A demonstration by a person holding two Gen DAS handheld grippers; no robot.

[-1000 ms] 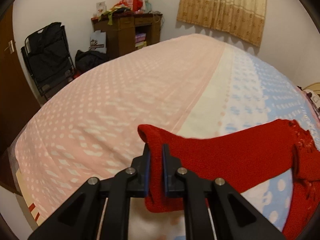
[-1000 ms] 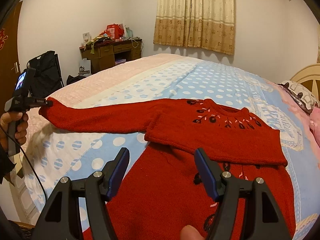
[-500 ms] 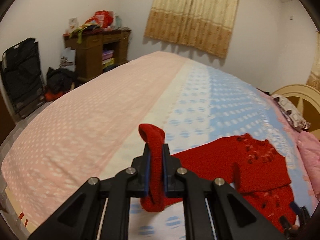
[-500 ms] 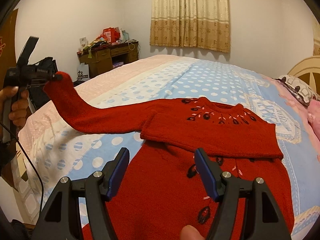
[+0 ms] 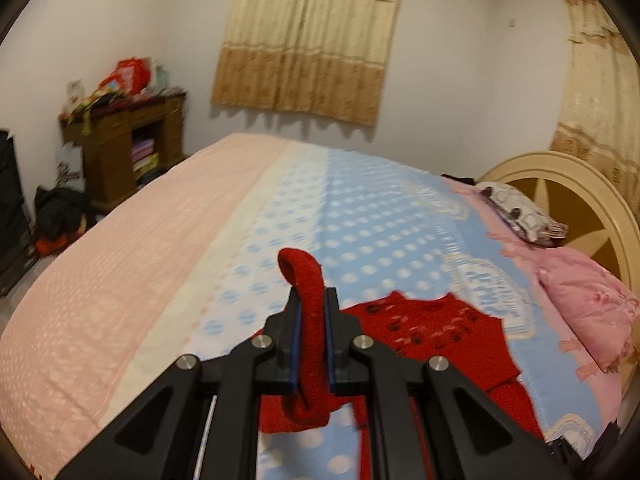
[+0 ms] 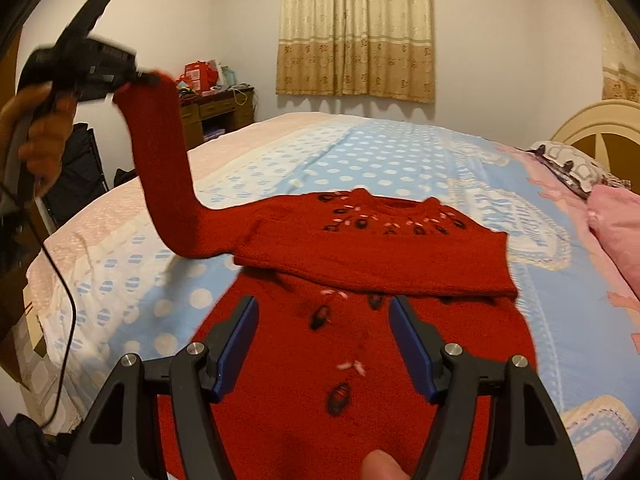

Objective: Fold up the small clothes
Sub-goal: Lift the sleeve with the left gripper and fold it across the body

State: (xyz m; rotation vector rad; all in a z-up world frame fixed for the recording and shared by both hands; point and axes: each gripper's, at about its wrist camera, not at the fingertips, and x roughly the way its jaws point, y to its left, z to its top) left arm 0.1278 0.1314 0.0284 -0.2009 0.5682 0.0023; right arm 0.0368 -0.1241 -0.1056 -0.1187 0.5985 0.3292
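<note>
Looking at it from the nearest stuff outward: the right tool [image 6: 322, 344] hangs over the lower body of the red sweater [image 6: 360, 320], jaws apart with nothing between them. The sweater lies flat on the bed [image 6: 400, 160], and one sleeve already looks folded across the chest, so I'd say the fold is partly done. The other sleeve [image 6: 160, 152] is in the air, clamped at the cuff by the left tool [image 5: 311, 336]. Left to do, I reckon: lay that sleeve over, then fold the body up.

View differences: the left wrist camera shows the cuff pinched between the pads up close, but barely any of the sleeve's arc. The right one shows the whole lifted sleeve plus the hand [image 6: 36, 136] holding the tool. Curtain [image 6: 356, 28] sits way back.
</note>
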